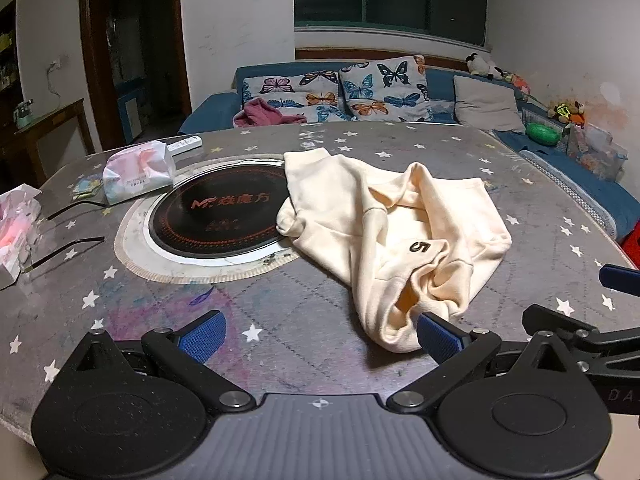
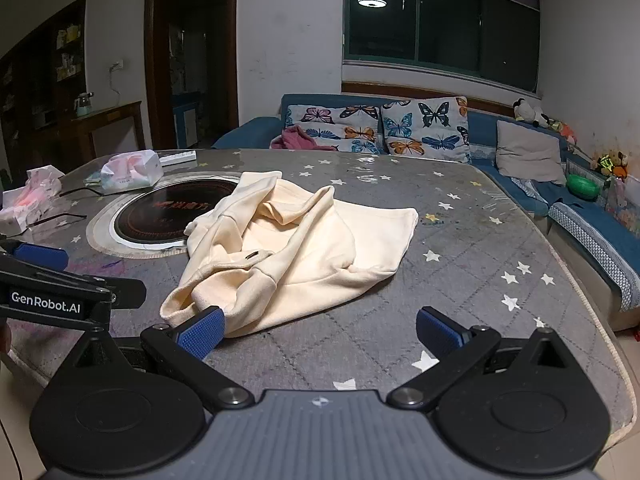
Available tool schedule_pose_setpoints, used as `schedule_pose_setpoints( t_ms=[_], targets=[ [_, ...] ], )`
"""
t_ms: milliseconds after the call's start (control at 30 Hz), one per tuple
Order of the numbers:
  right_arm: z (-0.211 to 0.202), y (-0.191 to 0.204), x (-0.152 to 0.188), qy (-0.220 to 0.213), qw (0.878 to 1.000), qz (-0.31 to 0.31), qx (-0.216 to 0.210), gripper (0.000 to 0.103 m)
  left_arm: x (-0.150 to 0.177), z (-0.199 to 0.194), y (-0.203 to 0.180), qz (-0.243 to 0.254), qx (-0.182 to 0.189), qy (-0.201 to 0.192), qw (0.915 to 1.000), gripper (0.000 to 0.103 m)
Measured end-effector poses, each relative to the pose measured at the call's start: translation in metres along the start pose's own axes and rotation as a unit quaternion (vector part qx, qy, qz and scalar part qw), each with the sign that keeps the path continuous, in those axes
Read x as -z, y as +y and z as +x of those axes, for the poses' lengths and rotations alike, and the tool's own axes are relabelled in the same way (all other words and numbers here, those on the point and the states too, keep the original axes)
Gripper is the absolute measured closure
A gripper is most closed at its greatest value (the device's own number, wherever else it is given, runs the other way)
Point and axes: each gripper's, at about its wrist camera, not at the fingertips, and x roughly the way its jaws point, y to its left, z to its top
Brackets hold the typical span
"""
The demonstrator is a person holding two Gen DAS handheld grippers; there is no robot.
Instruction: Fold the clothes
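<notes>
1. Covering the bench point(image 1: 280, 320) is a grey quilted cloth printed with white stars; a round black cooktop point(image 1: 218, 212) with red lettering sits sunk into it toward the left side.
2. At the far left edge of the bench lie a soft pink-and-white tissue pack point(image 1: 138, 172), a white remote point(image 1: 184, 146) just behind it, and another opened pack point(image 1: 16, 224) at the left rim.
3. Beyond the far edge stands a blue sofa point(image 2: 516, 184) with two butterfly cushions point(image 2: 424, 128), a plain grey cushion point(image 2: 528, 152) and a pink garment point(image 2: 298, 140); a dark window point(image 2: 440, 24) reflects a ceiling lamp, and a dark doorway point(image 2: 188, 52) opens on the left.
4. A cream sweatshirt point(image 1: 384, 220) lies crumpled near the middle of the bench, its left part overlapping the rim of the cooktop, a black "5" showing on a fold.
5. The left hand-held gripper point(image 1: 320, 334) hangs over the near edge with its jaws spread wide and nothing between them; its right blue pad sits against the near hem of the sweatshirt.
6. The right hand-held gripper point(image 2: 320, 332) is likewise spread wide and grasps nothing; its left blue pad meets the sweatshirt's near edge, while the right pad is over bare cloth.
</notes>
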Motion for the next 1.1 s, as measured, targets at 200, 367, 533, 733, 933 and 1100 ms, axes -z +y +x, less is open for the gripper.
schedule_pose_setpoints(
  t_ms=[200, 367, 533, 733, 933, 1100],
  targets=[
    [0.004, 0.000, -0.004, 0.004, 1.000, -0.002, -0.004, 0.001, -0.004, 0.003, -0.001, 0.003, 0.005, 0.000, 1.0000, 0.000],
    [0.015, 0.001, -0.009, 0.015, 1.000, -0.006, -0.008, 0.004, -0.011, 0.013, 0.000, 0.002, 0.005, 0.007, 1.0000, 0.000],
    [0.027, -0.001, -0.016, 0.024, 1.000, -0.006, -0.011, 0.006, -0.023, 0.026, 0.002, 0.003, 0.008, 0.012, 0.9999, 0.000],
    [0.047, -0.006, -0.028, 0.038, 0.999, -0.009, -0.013, 0.009, -0.040, 0.044, 0.001, 0.006, 0.013, 0.016, 0.9998, 0.000],
    [0.065, -0.012, -0.038, 0.047, 0.999, -0.010, -0.014, 0.011, -0.055, 0.065, -0.001, 0.011, 0.016, 0.023, 0.9996, 0.000],
    [0.082, -0.019, -0.047, 0.054, 0.998, -0.011, -0.017, 0.017, -0.067, 0.080, -0.001, 0.010, 0.016, 0.024, 0.9995, 0.001]
  ],
)
